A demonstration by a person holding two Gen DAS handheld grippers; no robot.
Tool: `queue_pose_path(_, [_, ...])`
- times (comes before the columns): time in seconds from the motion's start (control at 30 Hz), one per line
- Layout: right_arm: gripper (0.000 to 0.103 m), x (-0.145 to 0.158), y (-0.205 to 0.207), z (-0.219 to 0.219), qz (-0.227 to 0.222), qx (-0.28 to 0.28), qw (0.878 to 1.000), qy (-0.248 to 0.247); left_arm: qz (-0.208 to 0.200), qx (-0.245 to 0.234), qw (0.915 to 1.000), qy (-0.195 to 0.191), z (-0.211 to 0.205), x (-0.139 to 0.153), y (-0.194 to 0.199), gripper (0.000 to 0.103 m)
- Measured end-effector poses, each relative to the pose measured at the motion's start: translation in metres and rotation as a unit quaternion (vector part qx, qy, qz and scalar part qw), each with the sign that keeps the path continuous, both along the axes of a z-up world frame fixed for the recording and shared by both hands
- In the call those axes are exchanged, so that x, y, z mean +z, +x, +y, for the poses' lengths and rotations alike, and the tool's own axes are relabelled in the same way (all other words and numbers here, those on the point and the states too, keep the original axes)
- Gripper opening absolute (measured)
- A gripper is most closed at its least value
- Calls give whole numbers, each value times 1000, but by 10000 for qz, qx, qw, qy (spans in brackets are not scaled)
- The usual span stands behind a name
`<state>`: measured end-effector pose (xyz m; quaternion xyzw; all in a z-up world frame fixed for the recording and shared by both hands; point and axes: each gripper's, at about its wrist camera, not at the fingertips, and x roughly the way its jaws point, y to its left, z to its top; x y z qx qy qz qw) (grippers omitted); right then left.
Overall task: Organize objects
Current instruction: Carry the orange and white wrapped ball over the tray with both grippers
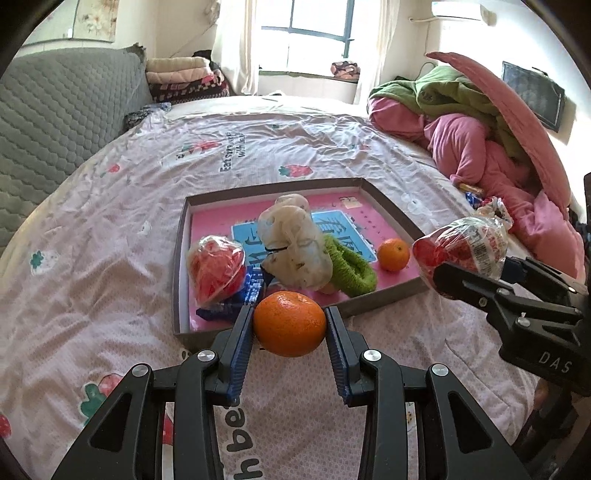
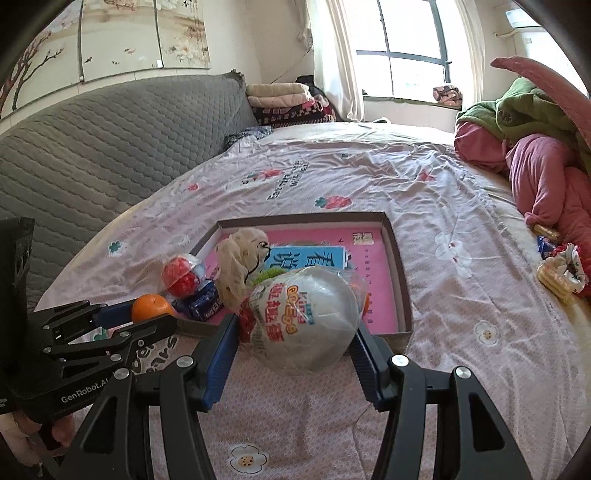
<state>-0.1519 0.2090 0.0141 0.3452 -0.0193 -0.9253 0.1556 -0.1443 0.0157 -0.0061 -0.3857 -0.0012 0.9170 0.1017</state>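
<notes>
1. Left hand-held gripper (image 1: 289, 325): clamped on an orange (image 1: 289, 323), just before the tray's (image 1: 388, 206) near rim.
2. Right hand-held gripper (image 2: 295, 332): clamped on a wrapped toy egg (image 2: 306, 317), at the tray's near-right corner.

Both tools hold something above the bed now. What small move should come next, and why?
Probably carry the left tool forward over the box before releasing: its orange hangs at the near wall, not yet inside, while another orange already lies there.

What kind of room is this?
Most likely a bedroom: a bed with a strawberry-print sheet, a quilted grey headboard, and bundled pink and green bedding near the window.
</notes>
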Motion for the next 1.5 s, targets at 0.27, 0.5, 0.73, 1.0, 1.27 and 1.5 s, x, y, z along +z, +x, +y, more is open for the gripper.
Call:
queue_pose_path(0.27, [58, 6, -3, 4, 111, -63, 9999, -27, 63, -3, 10000, 17, 4, 8, -6, 39])
queue_pose_path(0.5, [58, 8, -11, 5, 137, -95, 9999, -7, 81, 8, 10000, 36, 7, 11, -19, 39])
queue_pose_path(0.73, [58, 5, -21, 2, 127, -76, 9999, 32, 65, 48, 9999, 65, 3, 10, -29, 39])
queue_pose_path(1.0, [58, 3, -32, -3, 124, -38, 9999, 94, 53, 148, 9998, 129, -3, 7, -43, 39])
queue_pose_path(1.27, [58, -8, -46, -16, -28, 167, 9996, 218, 56, 175, 9998, 108, -2, 2, -55, 39])
queue_pose_path(1.5, [58, -32, -53, -24, -216, 235, 9987, 394, -54, 164, 9998, 123, 2, -10, -67, 39])
